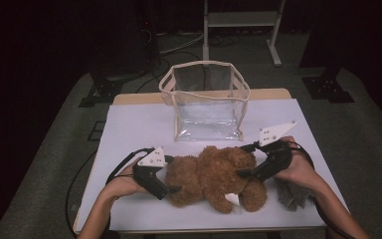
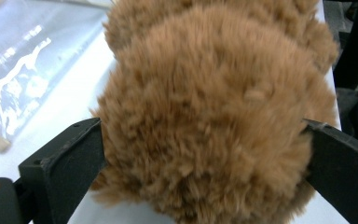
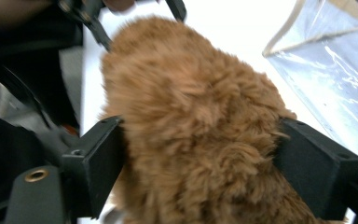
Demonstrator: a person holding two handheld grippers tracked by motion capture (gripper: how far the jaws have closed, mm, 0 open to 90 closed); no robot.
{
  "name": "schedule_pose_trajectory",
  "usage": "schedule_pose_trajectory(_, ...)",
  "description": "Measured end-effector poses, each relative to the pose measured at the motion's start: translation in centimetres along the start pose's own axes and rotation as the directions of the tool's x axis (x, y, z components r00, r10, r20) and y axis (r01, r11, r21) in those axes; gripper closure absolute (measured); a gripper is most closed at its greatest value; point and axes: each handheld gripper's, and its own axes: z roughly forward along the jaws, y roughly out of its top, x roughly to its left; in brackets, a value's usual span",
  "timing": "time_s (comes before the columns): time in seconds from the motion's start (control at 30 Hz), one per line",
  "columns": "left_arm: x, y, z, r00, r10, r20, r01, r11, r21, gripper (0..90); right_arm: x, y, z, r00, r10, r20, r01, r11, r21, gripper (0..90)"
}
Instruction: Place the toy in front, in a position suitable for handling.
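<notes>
Fluffy brown plush teddy bear [image 1: 214,177] still lies on the table just in front of the clear plastic bag [image 1: 206,99], left gripper [image 1: 171,189] and right gripper [image 1: 242,160] jaws wide, straddling its ends; lift and bagging remain.

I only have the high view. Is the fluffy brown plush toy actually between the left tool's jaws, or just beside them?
Observer: Between them. In the left gripper view, the fluffy brown plush toy fills the gap of the left tool, with fur brushing both wide-spread jaws.
Operator: And the right tool?
Observer: Same there. The right tool straddles the toy's other end, one jaw on each side and the jaws wide apart.
</notes>
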Motion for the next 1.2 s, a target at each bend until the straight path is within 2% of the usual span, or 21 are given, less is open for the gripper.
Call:
schedule_pose_trajectory(0.1, 0.0, -0.8, 0.5, 0.9996, 0.004, 0.028, -0.005, 0.9995, 0.03, 2.3, 0.2, 0.0, 1.0, 0.9999, -0.015, 0.001, 0.015, 1.0, 0.015, 14.5)
schedule_pose_trajectory(0.13, 0.1, -1.0, 0.8, 0.9991, -0.002, 0.042, 0.001, 0.9997, 0.025, 2.4, 0.1, 0.0, 1.1, 0.9999, -0.016, -0.002, 0.016, 1.0, 0.01, 14.6)
schedule_pose_trajectory(0.2, 0.2, -1.2, 0.9, 0.9987, -0.006, 0.05, 0.006, 1.0, -0.004, 9.0, 0.2, -0.2, 1.6, 0.9999, -0.007, -0.008, 0.007, 1.0, -0.011, 15.6)
schedule_pose_trajectory(0.27, 0.2, -1.2, 0.7, 0.999, -0.008, 0.043, 0.009, 0.9996, -0.026, 21.7, 0.2, -0.6, 2.0, 0.9999, 0.01, 0.01, -0.01, 1.0, -0.02, 24.3)
schedule_pose_trajectory(0.37, 0.2, -0.5, 0.3, 0.9991, -0.015, 0.04, 0.018, 0.9981, -0.059, 32.3, 0.1, -0.8, 1.5, 0.9974, 0.07, 0.018, -0.069, 0.997, -0.038, 38.2)
schedule_pose_trajectory(0.43, -0.1, 0.8, 0.3, 0.9993, 0.016, 0.035, -0.013, 0.9979, -0.063, 35.4, 0.0, -0.7, 0.5, 0.9959, 0.089, 0.019, -0.088, 0.995, -0.049, 43.8)
schedule_pose_trajectory(0.57, -0.1, 3.4, 0.7, 0.9978, 0.056, 0.035, -0.053, 0.9954, -0.08, 35.8, 0.4, -0.3, -1.7, 0.9959, 0.072, 0.054, -0.069, 0.996, -0.056, 47.0)
schedule_pose_trajectory(0.67, -0.4, 5.7, 1.3, 0.9946, 0.089, 0.053, -0.083, 0.9915, -0.101, 35.8, 0.6, -0.1, -4.7, 0.9942, 0.076, 0.075, -0.07, 0.994, -0.087, 47.4)
schedule_pose_trajectory(0.73, -0.8, 7.0, 2.0, 0.9925, 0.104, 0.064, -0.097, 0.9897, -0.106, 35.7, 0.8, 0.0, -6.4, 0.9931, 0.071, 0.093, -0.063, 0.995, -0.082, 47.2)
schedule_pose_trajectory(0.77, -1.0, 7.4, 2.4, 0.9913, 0.114, 0.065, -0.107, 0.9888, -0.104, 35.7, 0.9, -0.1, -7.4, 0.9923, 0.071, 0.101, -0.064, 0.995, -0.075, 47.1)
schedule_pose_trajectory(0.83, -1.1, 7.7, 3.1, 0.99, 0.12, 0.075, -0.112, 0.989, -0.097, 35.7, 1.0, -0.7, -8.3, 0.9906, 0.081, 0.11, -0.074, 0.995, -0.069, 46.8)
schedule_pose_trajectory(0.93, -1.1, 7.2, 4.3, 0.9895, 0.108, 0.096, -0.103, 0.9929, -0.06, 35.7, 0.9, -2.0, -8.1, 0.9879, 0.111, 0.109, -0.106, 0.993, -0.052, 46.7)
schedule_pose_trajectory(1.0, -1.1, 6.7, 4.5, 0.9905, 0.101, 0.094, -0.098, 0.9945, -0.038, 35.7, 0.6, -3.0, -7.1, 0.9873, 0.127, 0.096, -0.124, 0.992, -0.036, 46.6)
schedule_pose_trajectory(1.1, -0.8, 6.1, 3.5, 0.9929, 0.088, 0.08, -0.086, 0.9956, -0.037, 35.7, 0.3, -3.4, -5.7, 0.9867, 0.146, 0.071, -0.144, 0.989, -0.038, 46.3)
schedule_pose_trajectory(1.2, -0.6, 5.4, 2.1, 0.9958, 0.074, 0.053, -0.071, 0.9964, -0.046, 35.7, 0.1, -3.0, -4.1, 0.9902, 0.128, 0.055, -0.127, 0.992, -0.024, 45.7)
